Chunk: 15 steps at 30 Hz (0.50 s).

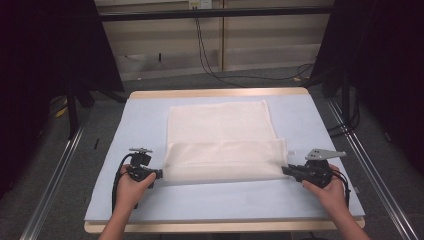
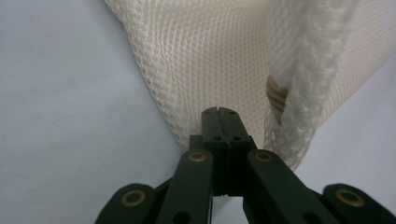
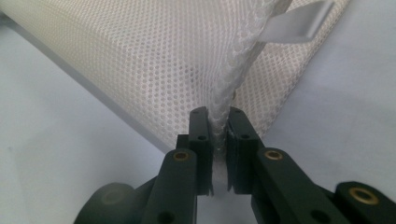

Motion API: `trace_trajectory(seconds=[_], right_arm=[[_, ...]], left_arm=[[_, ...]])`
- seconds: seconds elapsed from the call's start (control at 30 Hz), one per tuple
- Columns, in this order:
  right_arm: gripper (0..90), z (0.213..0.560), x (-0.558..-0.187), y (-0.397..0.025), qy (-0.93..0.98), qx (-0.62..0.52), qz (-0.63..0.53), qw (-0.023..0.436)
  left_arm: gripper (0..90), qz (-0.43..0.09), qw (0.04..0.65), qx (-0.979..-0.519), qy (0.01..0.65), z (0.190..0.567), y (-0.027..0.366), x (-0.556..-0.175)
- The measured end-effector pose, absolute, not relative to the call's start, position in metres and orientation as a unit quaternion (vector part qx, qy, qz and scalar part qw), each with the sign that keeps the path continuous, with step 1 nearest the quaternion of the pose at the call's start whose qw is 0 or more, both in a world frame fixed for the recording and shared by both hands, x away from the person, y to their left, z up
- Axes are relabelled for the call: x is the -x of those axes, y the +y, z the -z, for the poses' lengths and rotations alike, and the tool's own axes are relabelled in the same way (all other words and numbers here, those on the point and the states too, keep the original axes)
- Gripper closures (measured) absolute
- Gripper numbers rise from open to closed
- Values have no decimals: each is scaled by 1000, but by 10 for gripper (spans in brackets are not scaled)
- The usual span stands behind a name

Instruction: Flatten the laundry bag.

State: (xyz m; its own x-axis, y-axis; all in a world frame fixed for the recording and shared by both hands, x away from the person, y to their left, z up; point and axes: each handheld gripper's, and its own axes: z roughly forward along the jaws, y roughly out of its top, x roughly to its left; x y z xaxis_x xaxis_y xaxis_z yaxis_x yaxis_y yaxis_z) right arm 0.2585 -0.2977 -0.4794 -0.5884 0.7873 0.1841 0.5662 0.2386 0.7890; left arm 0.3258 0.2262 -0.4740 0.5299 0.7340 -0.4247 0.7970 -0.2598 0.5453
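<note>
Jaws of your left gripper (image 2: 218, 111) and right gripper (image 3: 217, 112) clamp the 2 near corners of the cream mesh cloth (image 1: 220, 145), folded partway on the pale blue surface (image 1: 300, 120), keeping its edge taut.

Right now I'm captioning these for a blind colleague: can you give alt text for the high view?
Two hand-held grippers, left and right, pinch the near corners of a white mesh cloth, its near part folded back over the rest. It lies on a pale blue table, forearms entering from the bottom edge.
</note>
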Motion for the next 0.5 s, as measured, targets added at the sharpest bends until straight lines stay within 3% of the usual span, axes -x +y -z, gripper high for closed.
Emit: trace_trajectory(seconds=[0.5], right_arm=[[708, 480, -236, -328, 793, -428, -418, 111]], left_arm=[[900, 29, 367, -789, 492, 473, 224, -323]])
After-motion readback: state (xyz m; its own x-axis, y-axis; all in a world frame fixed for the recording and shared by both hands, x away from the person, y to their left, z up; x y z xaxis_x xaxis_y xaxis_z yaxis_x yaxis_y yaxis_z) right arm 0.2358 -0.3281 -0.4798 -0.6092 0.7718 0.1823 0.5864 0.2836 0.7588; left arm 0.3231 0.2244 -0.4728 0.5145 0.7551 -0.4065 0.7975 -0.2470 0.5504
